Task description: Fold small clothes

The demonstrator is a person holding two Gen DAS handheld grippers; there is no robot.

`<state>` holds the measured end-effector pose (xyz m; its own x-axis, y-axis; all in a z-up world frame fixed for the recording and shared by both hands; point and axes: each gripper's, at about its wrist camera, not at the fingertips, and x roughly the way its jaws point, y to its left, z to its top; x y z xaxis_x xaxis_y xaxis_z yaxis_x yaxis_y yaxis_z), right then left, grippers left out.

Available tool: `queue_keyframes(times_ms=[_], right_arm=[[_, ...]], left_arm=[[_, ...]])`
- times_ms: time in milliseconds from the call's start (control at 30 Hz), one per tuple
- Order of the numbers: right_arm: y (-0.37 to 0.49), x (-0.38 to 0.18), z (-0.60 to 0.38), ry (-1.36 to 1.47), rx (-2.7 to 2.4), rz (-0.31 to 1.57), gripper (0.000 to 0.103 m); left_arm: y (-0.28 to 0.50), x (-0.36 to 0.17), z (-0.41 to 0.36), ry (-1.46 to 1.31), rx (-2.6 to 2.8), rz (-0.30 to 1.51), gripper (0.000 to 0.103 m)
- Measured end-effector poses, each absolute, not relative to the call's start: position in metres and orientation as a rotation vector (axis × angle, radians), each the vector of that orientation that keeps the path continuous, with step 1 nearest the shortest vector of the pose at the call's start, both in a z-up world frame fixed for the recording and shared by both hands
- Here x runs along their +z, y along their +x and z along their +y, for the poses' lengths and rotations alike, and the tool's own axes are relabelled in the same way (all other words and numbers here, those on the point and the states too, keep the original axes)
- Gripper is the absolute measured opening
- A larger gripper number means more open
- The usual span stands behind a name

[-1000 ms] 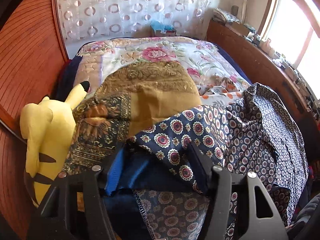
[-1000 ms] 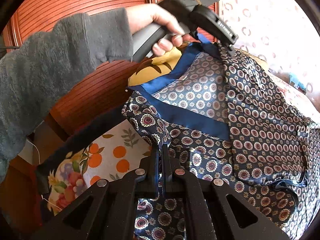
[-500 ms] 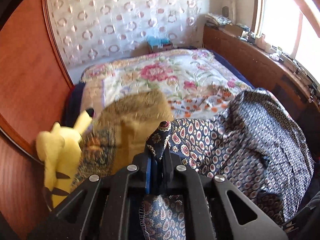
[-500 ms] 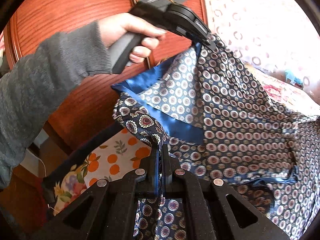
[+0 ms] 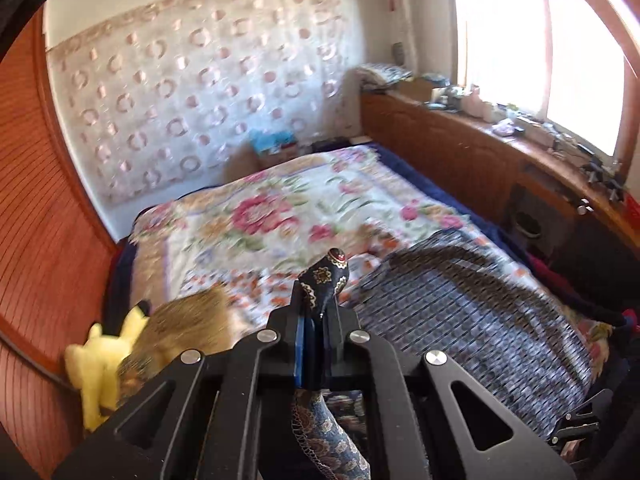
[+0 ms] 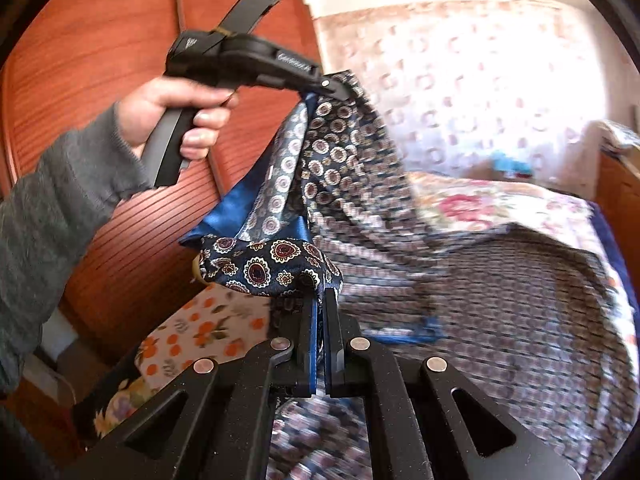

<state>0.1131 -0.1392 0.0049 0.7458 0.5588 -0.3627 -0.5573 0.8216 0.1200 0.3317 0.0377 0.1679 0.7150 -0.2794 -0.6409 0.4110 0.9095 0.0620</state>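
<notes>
Left gripper: fingers just closed, pinching shirt edge.
Right gripper: fingers clamped on shirt collar.
Shirt: raised between both, rest draped on bed.

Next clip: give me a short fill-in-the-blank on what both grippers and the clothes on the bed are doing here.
1. Both grippers are shut on the navy medallion-print ____.
2. The yellow plush toy lies beside the ____ wooden panel wall.
3. The left gripper is held by a hand in a ____ knit sleeve.
4. The bedspread has a ____ pattern.

Missing words: shirt; reddish-brown; grey; floral
</notes>
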Motion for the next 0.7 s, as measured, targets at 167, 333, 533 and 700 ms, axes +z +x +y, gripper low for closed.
queue_keyframes(times_ms=[167,333,533,700], right_arm=[[0.080,0.001,-0.208,0.044,0.491,0.370,0.001],[0.049,-0.013,-0.267,0.074,0.364,0.377,0.001],[0.021,-0.039,-0.324,0.110,0.231,0.437,0.001],[0.015,-0.068,-0.354,0.153,0.158,0.528,0.002]], left_arm=[[0.334,0.170,-0.035,0.221,-0.472,0.660,0.007],[0.341,0.153,-0.102,0.213,-0.563,0.681,0.007],[0.343,0.117,-0.185,0.241,-0.666,0.738,0.008],[0.337,0.098,-0.226,0.282,-0.739,0.766,0.011]])
